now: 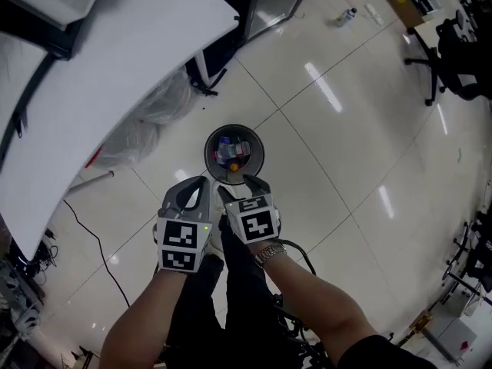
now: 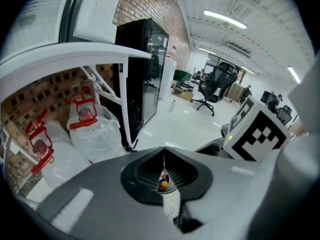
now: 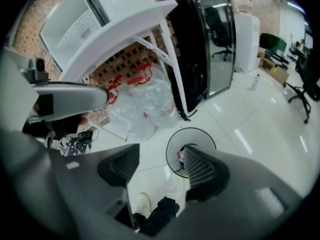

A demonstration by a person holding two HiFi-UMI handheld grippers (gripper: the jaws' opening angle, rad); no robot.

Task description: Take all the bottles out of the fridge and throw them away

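In the head view both grippers hang side by side just above a round bin on the tiled floor. Several bottles lie inside it. My left gripper has its jaws together with nothing in them; in its own view only a thin slit shows between the pads, with the bin's contents far below. My right gripper is open and empty. In its own view the dark ribbed pads stand apart over the floor, and the bin lies just beyond them.
A white table runs along the left, with clear plastic bags under it. The black glass-door fridge stands behind the bin. Office chairs and a stray bottle are farther off. A cable trails on the floor.
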